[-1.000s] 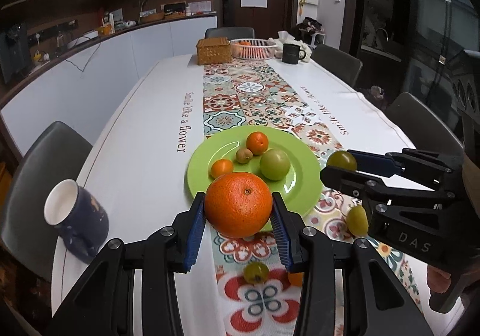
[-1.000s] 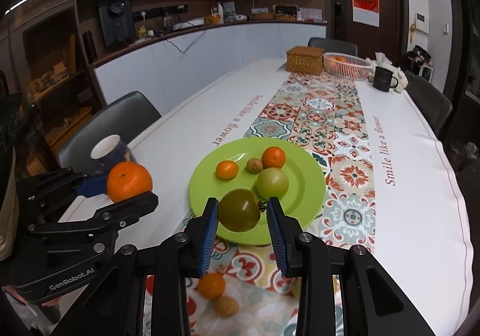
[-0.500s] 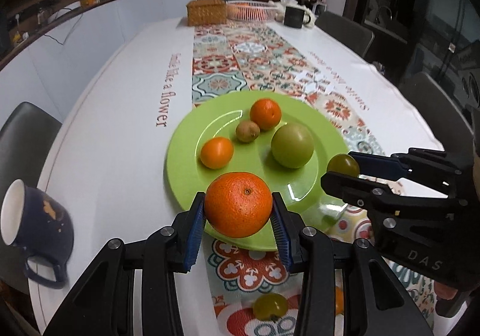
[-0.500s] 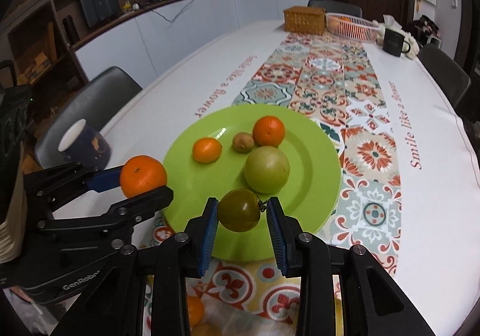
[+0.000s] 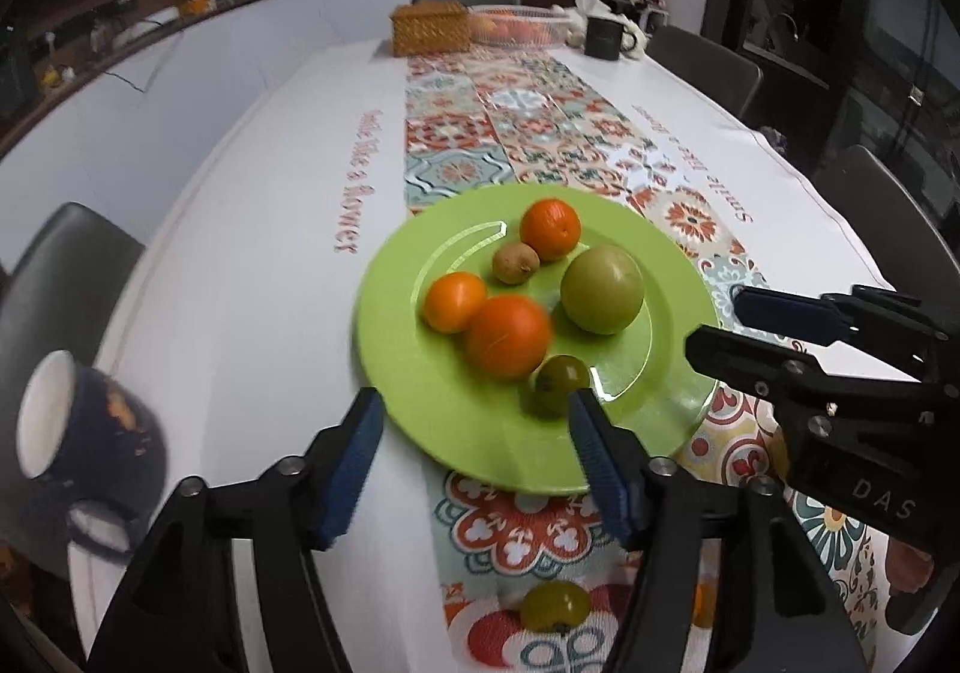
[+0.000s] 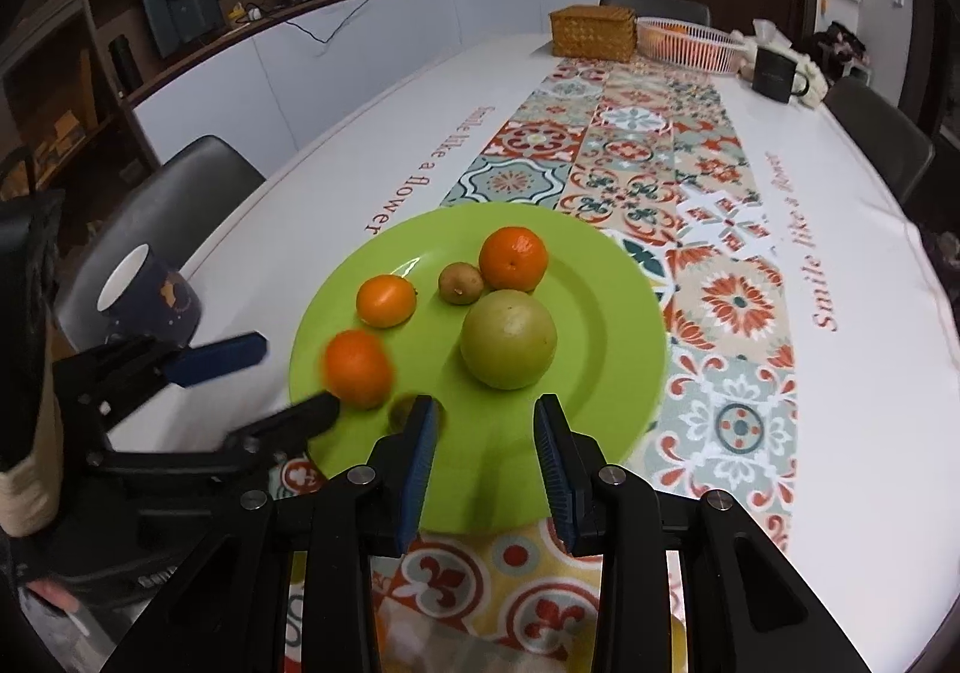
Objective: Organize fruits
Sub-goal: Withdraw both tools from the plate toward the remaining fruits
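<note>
Landmark: green plate (image 5: 420,391), sitting on the patterned runner (image 6: 732,265) of the white table (image 5: 240,277).

Left gripper (image 5: 474,445): over the plate's near rim, jaws opening, now wide, nothing between the pads. The big orange (image 5: 509,335) lies blurred on the plate just beyond them, touching the small orange (image 5: 455,302).

Right gripper (image 6: 483,451): over the near rim too, on the plate's right side in the left view. Jaws opening, a moderate gap, empty. The dark green fruit (image 5: 561,383) lies on the plate near its front edge, just beside the big orange; in the right view it is half hidden behind that gripper's left finger.

Also on the plate: a pale green apple (image 6: 509,338) near the centre, a kiwi (image 6: 461,283) and a second orange (image 6: 513,259) towards the far side.

Off the plate: another green fruit (image 5: 553,606) on the runner, nearer than the plate. Blue mug (image 5: 90,433) left of the plate, apart from it.
</note>
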The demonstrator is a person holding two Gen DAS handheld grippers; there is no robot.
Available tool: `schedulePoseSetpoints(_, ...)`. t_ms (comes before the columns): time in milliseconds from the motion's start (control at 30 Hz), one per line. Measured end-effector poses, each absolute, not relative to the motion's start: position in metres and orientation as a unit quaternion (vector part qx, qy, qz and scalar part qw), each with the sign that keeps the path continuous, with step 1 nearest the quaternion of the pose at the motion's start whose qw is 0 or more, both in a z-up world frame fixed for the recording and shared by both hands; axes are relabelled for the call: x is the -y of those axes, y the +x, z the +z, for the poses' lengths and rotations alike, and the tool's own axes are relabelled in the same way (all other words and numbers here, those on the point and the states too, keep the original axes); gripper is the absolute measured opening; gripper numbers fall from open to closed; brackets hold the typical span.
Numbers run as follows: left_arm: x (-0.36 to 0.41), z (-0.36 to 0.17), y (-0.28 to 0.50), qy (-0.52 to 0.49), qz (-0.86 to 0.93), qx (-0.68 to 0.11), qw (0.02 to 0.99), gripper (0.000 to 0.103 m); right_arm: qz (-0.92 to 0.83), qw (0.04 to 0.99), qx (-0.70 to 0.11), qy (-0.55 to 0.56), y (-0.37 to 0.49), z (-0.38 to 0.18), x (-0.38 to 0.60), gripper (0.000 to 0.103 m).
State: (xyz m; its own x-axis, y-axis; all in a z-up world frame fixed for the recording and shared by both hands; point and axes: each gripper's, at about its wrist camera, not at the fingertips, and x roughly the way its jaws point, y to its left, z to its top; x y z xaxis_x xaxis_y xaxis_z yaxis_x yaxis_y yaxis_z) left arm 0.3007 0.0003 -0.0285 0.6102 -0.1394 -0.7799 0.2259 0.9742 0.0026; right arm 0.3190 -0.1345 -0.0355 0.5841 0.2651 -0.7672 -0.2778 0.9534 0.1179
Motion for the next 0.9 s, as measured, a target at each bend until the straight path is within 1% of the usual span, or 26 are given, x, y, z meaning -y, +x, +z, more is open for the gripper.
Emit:
schedulePoseSetpoints(67,-0.003,-0.018,0.291,0.053,-0.094,-0.417,0.902,0.069,0.149,0.895,-0.421,-0.009,0.311,-0.030,0.137,0.045)
schedulePoseSetpoints(100,-0.003,-0.014,0.287,0.054,-0.090,-0.413,0.905,0.071,0.149,0.897,-0.415,-0.009,0.305,-0.026,0.138,0.045)
schedulePoseSetpoints(167,-0.004,-0.004,0.275,0.054,-0.085,-0.401,0.911,0.072,0.149,0.901,-0.407,-0.010,0.297,-0.019,0.140,0.046)
schedulePoseSetpoints(267,-0.005,0.010,0.261,0.050,-0.080,-0.389,0.916,0.076,0.152,0.907,-0.393,-0.007,0.282,-0.008,0.143,0.056)
schedulePoseSetpoints(367,-0.005,0.023,0.246,0.040,-0.080,-0.376,0.922,0.078,0.150,0.915,-0.374,-0.013,0.267,0.006,0.145,0.059)
schedulePoseSetpoints(467,-0.005,0.033,0.233,0.035,-0.078,-0.366,0.927,0.081,0.149,0.921,-0.360,-0.016,0.255,0.018,0.148,0.065)
schedulePoseSetpoints(667,0.005,0.045,0.207,0.028,-0.079,-0.353,0.932,0.081,0.141,0.932,-0.333,-0.025,0.229,0.036,0.160,0.066)
schedulePoseSetpoints(767,0.011,0.046,0.196,0.025,-0.079,-0.351,0.933,0.081,0.140,0.935,-0.326,-0.029,0.218,0.041,0.167,0.068)
schedulePoseSetpoints(900,0.018,0.042,0.184,0.020,-0.079,-0.359,0.930,0.081,0.140,0.934,-0.325,-0.037,0.208,0.041,0.175,0.068)
